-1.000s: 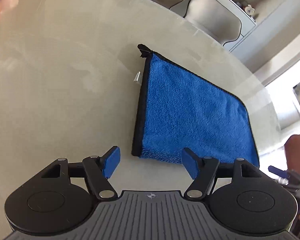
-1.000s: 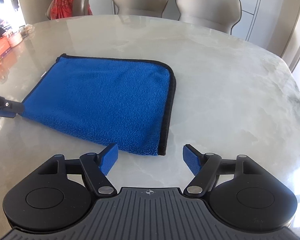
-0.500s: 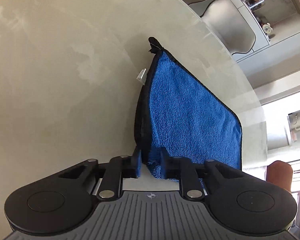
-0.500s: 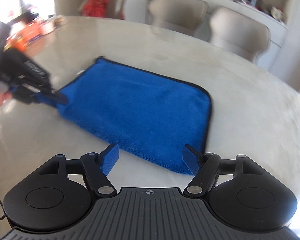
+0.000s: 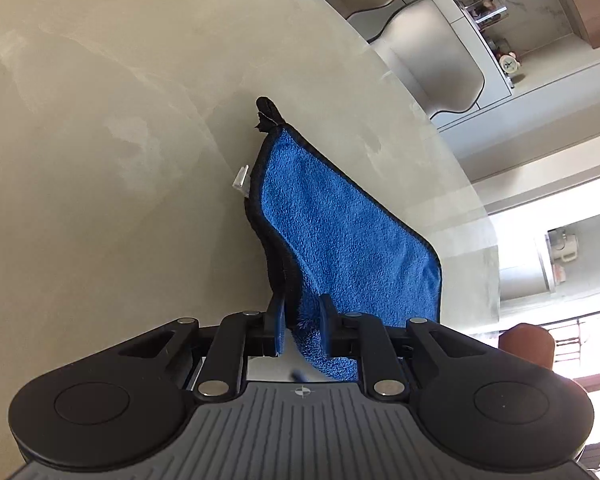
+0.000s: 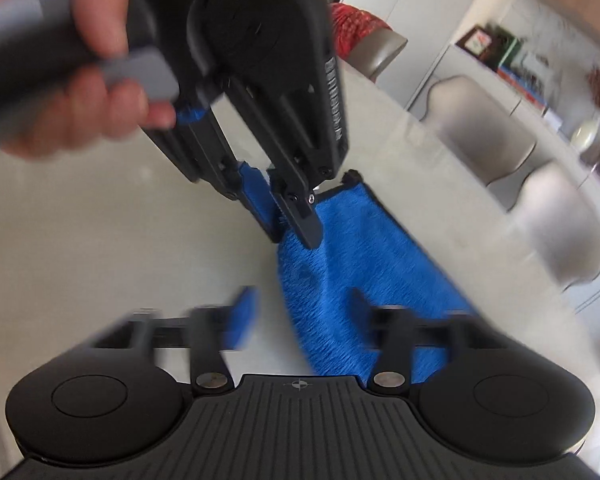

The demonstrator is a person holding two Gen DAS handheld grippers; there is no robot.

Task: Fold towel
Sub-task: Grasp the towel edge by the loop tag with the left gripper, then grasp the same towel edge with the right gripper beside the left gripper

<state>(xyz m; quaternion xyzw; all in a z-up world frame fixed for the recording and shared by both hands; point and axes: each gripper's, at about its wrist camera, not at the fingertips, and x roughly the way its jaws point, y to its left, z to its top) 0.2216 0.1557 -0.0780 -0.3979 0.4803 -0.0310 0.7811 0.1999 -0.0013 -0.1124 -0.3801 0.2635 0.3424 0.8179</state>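
Note:
A blue towel point(image 5: 340, 232) with black trim lies on a pale marble table point(image 5: 100, 160). My left gripper point(image 5: 300, 312) is shut on the towel's near corner and holds it lifted off the table. The right wrist view, blurred by motion, shows the left gripper point(image 6: 296, 232) from outside, pinching the towel point(image 6: 360, 272) edge. My right gripper point(image 6: 300, 316) is open, with its fingers on either side of the raised towel edge, just below the left gripper.
Beige chairs point(image 5: 432, 52) stand at the far table edge, with shelving behind. A small white tag point(image 5: 241, 178) lies beside the towel's left edge. A black hanging loop point(image 5: 266, 110) sits at the towel's far corner.
My left gripper closed on the towel's near corner and lifted it. My right gripper swung left and closer, and now straddles the raised edge just below the left gripper.

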